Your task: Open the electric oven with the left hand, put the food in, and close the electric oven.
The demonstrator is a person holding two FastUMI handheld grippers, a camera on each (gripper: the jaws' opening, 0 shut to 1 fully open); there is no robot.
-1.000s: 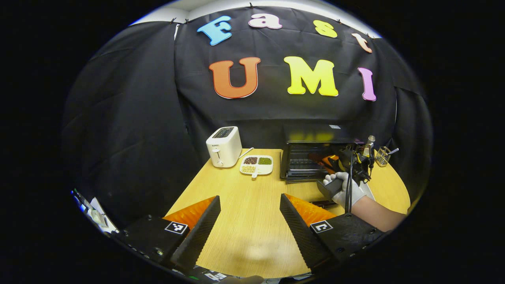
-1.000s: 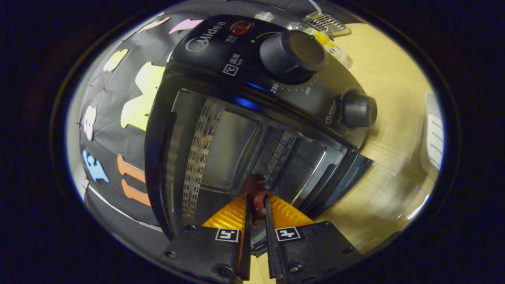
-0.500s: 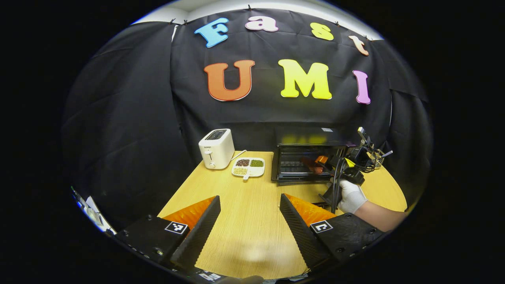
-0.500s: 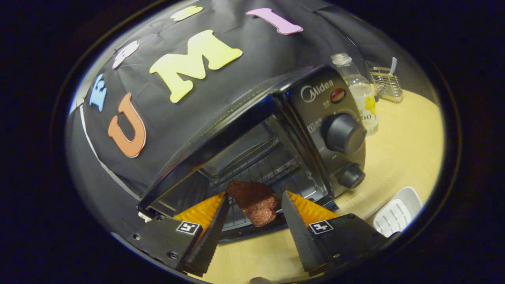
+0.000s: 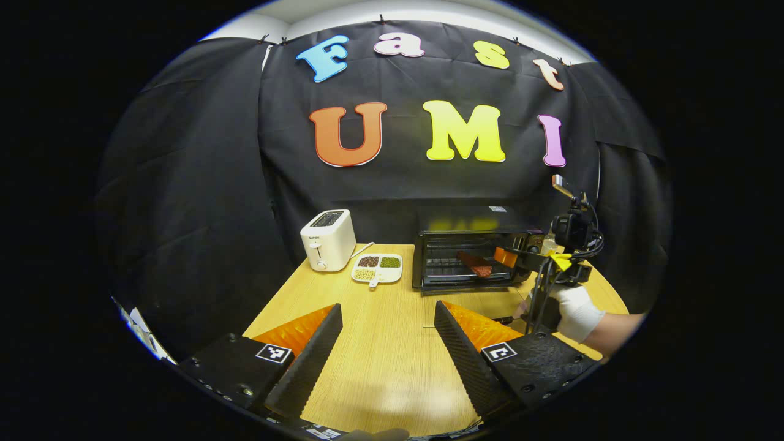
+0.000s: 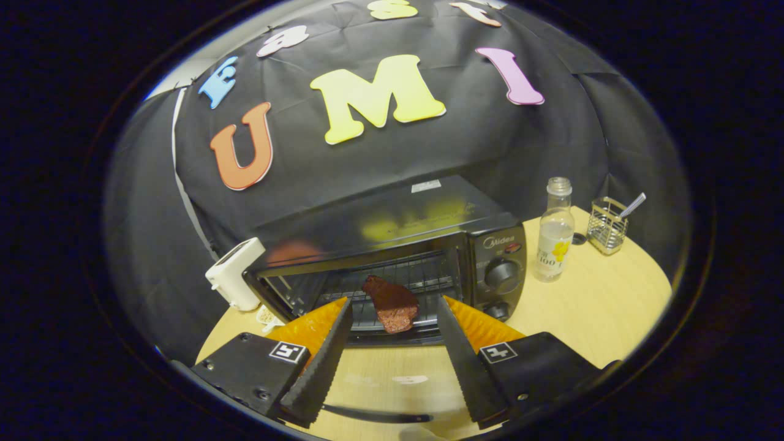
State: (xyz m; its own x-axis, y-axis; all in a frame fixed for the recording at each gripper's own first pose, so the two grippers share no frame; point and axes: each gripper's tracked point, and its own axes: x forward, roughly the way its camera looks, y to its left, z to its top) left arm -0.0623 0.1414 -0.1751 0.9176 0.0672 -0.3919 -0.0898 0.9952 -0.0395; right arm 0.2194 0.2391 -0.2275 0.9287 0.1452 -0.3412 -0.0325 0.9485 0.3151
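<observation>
We see the food (image 6: 390, 304), a dark red slab, lying on the wire rack inside the electric oven (image 6: 392, 257), whose door is folded down flat towards us so the mouth stays clear for loading. Our right gripper (image 6: 392, 349) sits just outside that mouth with its jaws released and nothing between them, which we judge fits a drop-off with the piece left on the rack. Our left gripper (image 5: 386, 343) hangs over the near part of the bench (image 5: 380, 361), well apart from the oven, jaws spread and empty, probably placed to reach in and close the door.
</observation>
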